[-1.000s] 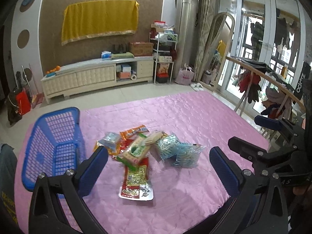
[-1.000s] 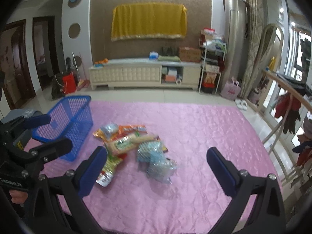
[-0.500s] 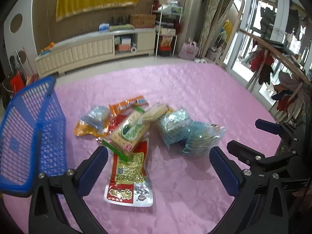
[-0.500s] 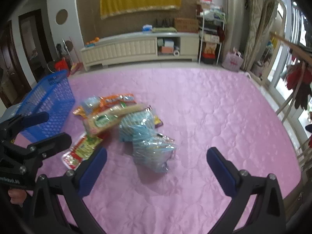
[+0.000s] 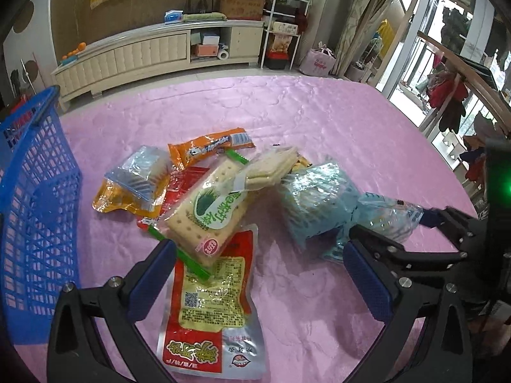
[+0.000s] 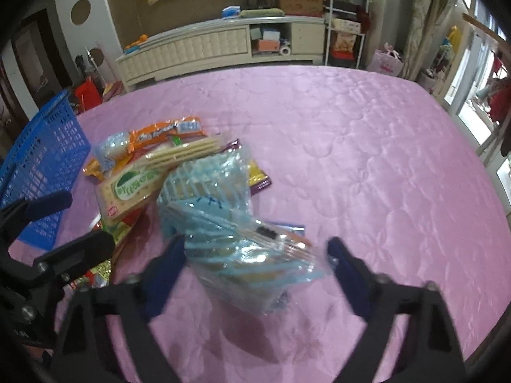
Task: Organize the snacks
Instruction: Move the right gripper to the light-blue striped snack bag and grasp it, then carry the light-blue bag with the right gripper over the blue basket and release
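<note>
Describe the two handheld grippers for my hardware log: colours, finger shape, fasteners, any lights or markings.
Both match: the left gripper and right gripper have matte black angular frames, each carrying two long, flat, dark-blue fingers fixed with silver screws. In the left wrist view, the right gripper's body shows a glowing green light. No legible markings; no cables or sleeves visible.

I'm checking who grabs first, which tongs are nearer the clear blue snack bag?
Right. The right tongs straddle the clear blue snack bag, open. The left tongs hang open over the red pouch, beside it.
</note>
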`<action>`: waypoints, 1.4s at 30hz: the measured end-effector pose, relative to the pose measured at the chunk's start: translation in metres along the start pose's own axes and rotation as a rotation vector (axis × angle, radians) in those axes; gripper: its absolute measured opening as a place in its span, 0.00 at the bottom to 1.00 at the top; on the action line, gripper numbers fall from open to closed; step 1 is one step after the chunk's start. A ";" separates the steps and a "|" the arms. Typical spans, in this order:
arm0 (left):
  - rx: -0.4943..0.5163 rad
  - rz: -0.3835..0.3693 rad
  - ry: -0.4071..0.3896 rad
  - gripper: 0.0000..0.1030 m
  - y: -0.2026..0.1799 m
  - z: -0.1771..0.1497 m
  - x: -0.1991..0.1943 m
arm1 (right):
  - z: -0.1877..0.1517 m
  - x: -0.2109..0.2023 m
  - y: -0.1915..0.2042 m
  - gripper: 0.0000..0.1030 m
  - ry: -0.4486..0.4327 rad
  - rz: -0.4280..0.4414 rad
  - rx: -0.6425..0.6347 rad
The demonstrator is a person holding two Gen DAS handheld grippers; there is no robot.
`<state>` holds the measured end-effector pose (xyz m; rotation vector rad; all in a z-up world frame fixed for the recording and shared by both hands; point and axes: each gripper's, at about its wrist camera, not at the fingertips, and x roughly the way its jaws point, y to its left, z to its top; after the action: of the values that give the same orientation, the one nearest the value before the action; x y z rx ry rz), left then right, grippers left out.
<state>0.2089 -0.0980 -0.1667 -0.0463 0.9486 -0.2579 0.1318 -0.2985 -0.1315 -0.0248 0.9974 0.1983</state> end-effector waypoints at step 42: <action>-0.064 -0.009 0.279 0.82 -0.057 0.061 0.118 | 0.035 0.007 -0.088 0.68 0.041 0.051 0.040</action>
<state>0.3124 -0.1860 -0.2160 -0.0746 1.2341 -0.2461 0.1801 -0.3796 -0.1241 0.0326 1.0437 0.2252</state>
